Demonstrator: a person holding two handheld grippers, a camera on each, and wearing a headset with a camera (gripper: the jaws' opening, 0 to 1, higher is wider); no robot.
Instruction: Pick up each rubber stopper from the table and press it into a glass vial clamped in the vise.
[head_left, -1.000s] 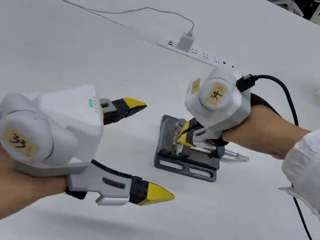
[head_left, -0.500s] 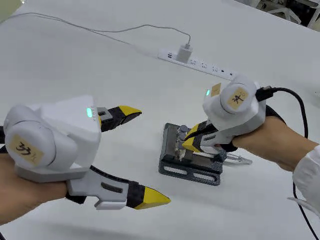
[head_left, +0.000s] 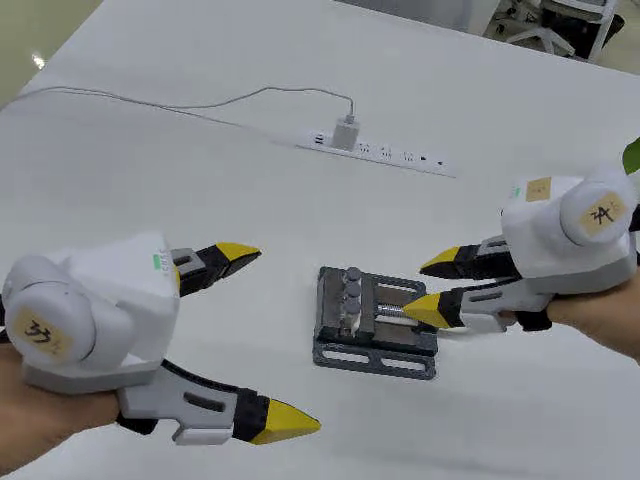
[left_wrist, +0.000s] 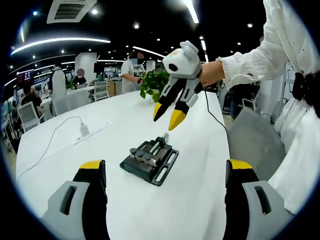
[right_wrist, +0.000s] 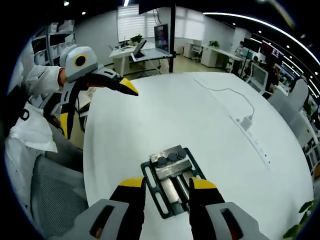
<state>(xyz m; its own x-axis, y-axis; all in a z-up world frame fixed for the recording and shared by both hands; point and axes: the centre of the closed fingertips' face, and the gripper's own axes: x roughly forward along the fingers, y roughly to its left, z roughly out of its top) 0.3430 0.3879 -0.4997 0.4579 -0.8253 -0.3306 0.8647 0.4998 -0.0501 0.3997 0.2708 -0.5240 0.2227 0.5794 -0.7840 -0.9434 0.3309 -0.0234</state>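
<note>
The dark grey metal vise stands in the middle of the white counter. In its clamp, a short row of grey round rubber stoppers sits side by side with the tops up (the glass under them is too small to make out). In the right gripper view the same round tops lie across the near end of the vise.

The left gripper, white with black jaws and yellow tips, is held low at the left of the head view. Its jaws are spread wide and hold nothing. They point toward the vise but are well apart from it. In the left gripper view the vise lies between and beyond the two tips.

The right gripper is at the right side. Its jaws are parted, less wide than the other pair, and they are empty too. The yellow tips are just beside the right end of the vise. In the left gripper view the right gripper hangs in the air above the vise and does not touch it.

A long white power strip lies at the far side of the counter, with a white plug and a thin cable.
</note>
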